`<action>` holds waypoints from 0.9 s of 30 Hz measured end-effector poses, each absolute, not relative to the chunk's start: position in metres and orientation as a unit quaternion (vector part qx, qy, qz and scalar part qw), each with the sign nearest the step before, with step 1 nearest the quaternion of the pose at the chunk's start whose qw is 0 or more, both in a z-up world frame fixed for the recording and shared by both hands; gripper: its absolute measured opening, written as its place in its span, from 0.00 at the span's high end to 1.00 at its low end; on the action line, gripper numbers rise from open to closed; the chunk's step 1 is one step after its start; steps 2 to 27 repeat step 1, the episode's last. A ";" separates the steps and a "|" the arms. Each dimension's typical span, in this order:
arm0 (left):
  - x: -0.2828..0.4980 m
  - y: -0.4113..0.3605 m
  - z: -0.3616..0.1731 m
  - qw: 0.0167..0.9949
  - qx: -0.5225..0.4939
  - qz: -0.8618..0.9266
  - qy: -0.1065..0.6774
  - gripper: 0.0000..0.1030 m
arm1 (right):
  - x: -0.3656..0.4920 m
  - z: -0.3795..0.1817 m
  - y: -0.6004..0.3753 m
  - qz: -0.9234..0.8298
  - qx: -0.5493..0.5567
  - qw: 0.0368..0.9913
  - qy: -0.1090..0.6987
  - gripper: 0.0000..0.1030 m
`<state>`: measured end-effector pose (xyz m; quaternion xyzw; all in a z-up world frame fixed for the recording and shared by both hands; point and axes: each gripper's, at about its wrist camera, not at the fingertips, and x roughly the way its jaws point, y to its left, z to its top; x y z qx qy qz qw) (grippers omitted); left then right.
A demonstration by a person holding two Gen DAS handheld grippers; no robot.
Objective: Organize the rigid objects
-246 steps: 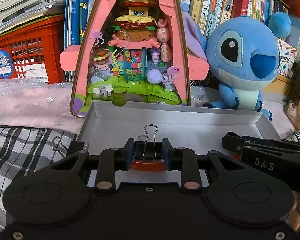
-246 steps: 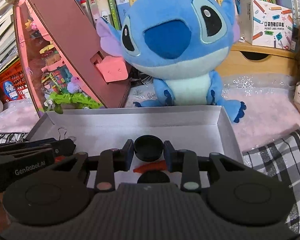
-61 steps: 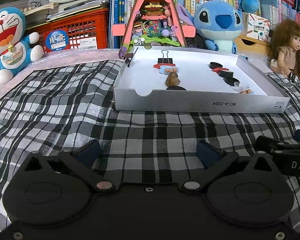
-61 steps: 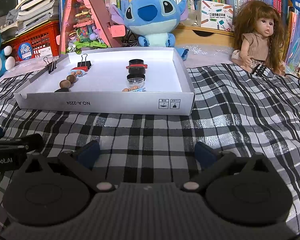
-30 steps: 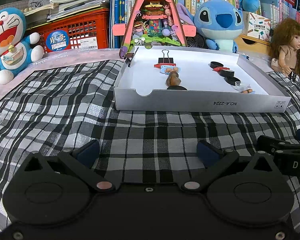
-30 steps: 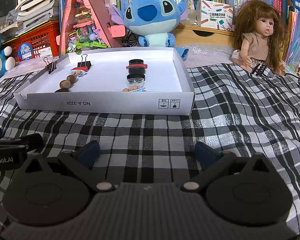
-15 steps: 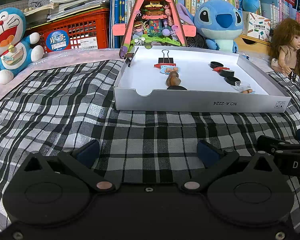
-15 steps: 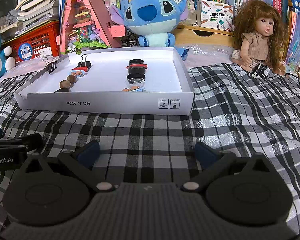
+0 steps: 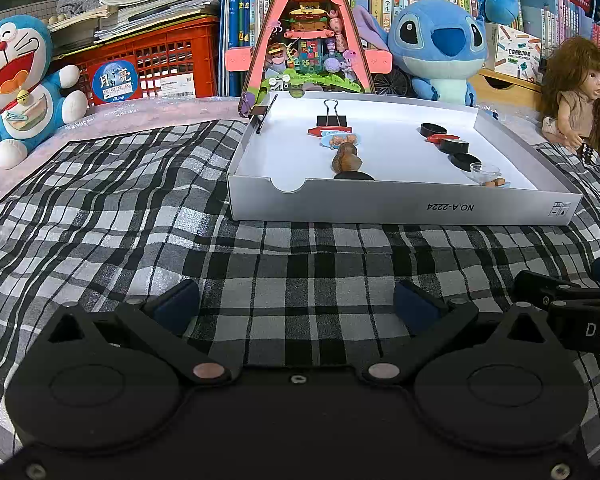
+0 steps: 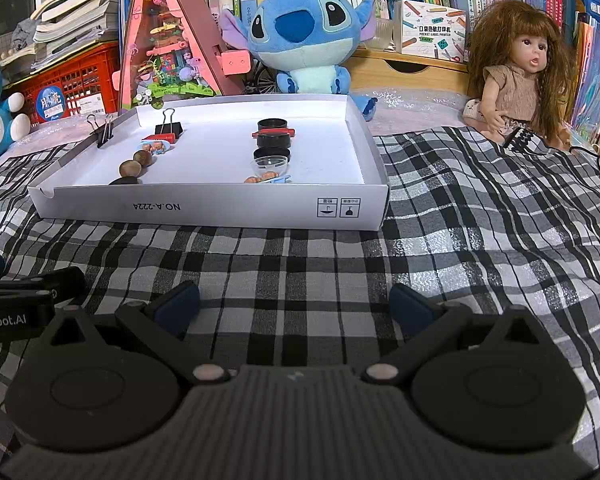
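Observation:
A shallow white box (image 9: 400, 204) (image 10: 204, 208) lies on the plaid cloth, well ahead of both grippers. Inside it, a left row holds a black binder clip (image 9: 331, 120) (image 10: 169, 127), a red piece, a small figure card and brown nuts (image 9: 346, 158) (image 10: 131, 168). A right row holds black round caps (image 9: 454, 145) (image 10: 273, 140), a red piece and a clear cup (image 10: 269, 166). Another binder clip (image 10: 102, 132) grips the box's left wall. My left gripper (image 9: 296, 306) is open and holds nothing. My right gripper (image 10: 294, 306) is open too, beside the left one.
Behind the box stand a pink triangular toy house (image 9: 308, 36), a blue plush (image 9: 436, 52) and a doll (image 10: 516, 80). A blue-and-white cat plush (image 9: 16, 84) and a red crate (image 9: 152, 68) sit at the far left. Bookshelves line the back.
Eight seconds ago both grippers were over the box, shut on a binder clip and a black cap. Now both are open, drawn back over the cloth. Nothing moved in the last second.

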<state>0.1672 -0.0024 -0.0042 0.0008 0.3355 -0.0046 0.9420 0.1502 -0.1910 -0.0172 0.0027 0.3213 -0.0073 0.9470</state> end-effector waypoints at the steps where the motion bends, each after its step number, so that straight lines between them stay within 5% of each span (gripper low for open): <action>1: 0.167 -0.003 -0.004 0.942 0.001 -0.005 0.335 0.00 | 0.150 -0.017 -0.191 -0.007 0.003 0.947 0.321 0.00; 27: 0.167 -0.003 -0.004 0.942 0.001 -0.005 0.335 0.00 | 0.150 -0.017 -0.191 -0.007 0.003 0.947 0.321 0.00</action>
